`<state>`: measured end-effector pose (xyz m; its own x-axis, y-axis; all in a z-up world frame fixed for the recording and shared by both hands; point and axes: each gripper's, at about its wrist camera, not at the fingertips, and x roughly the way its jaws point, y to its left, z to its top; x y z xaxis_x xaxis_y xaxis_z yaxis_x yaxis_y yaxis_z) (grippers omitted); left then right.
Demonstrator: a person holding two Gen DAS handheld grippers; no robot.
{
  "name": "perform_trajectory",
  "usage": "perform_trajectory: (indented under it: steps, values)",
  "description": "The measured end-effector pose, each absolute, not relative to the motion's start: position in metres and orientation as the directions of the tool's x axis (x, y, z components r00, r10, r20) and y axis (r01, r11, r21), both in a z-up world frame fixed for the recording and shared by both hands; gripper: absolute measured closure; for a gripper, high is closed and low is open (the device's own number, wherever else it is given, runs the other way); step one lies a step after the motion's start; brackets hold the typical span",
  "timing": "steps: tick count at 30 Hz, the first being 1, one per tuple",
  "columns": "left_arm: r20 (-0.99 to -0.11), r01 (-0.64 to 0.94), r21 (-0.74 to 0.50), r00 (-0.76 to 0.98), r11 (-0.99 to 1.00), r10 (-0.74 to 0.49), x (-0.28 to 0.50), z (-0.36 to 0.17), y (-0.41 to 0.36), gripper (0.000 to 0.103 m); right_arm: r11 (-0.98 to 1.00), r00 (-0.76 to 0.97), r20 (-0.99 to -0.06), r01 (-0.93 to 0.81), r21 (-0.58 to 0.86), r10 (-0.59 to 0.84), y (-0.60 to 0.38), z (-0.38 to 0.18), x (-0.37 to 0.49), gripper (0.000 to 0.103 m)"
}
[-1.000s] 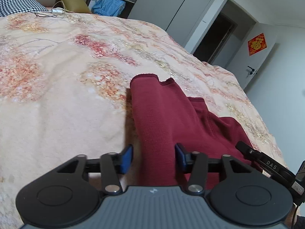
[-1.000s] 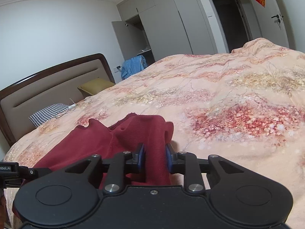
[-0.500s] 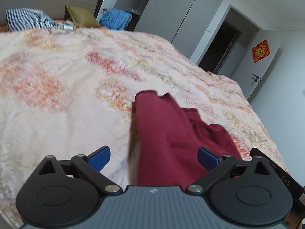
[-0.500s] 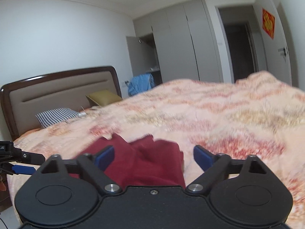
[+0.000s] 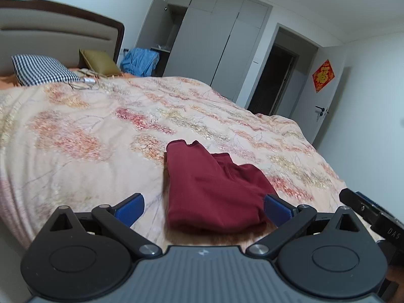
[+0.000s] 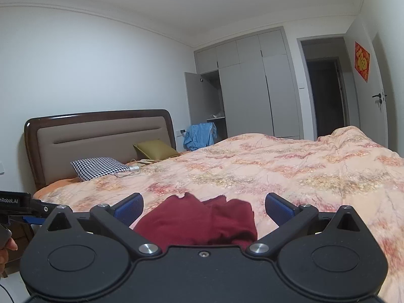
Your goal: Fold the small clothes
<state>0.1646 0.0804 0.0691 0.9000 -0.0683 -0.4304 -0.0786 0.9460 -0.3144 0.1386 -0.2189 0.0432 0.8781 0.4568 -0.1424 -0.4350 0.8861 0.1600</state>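
Released garment (image 5: 214, 189) below withdrawn gripper (image 5: 203, 205)

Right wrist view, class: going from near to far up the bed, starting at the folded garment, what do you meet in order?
Dark red garment → floral quilt → houndstooth pillow → olive cushion → headboard.

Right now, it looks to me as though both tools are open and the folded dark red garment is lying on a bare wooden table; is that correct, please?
Not quite: the dark red garment lies on a floral bedspread, not a table, as the left wrist view shows. The left tool and right tool are indeed open.
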Motion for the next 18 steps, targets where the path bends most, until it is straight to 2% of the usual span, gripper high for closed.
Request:
perform_trajectory:
  steps: [10,18]
  values:
    - [-0.418,-0.120,-0.209,0.908,0.970,0.022,0.089,0.051,0.059,0.000,0.910,0.897,-0.174,-0.380,0.166,0.406,-0.218,0.013,0.061,0.001]
    - [-0.393,-0.179,-0.152,0.913,0.972,0.107,0.055,0.023,0.056,0.000,0.944,0.934,-0.163,-0.297,0.144,0.319,-0.212,-0.010,0.027,0.001]
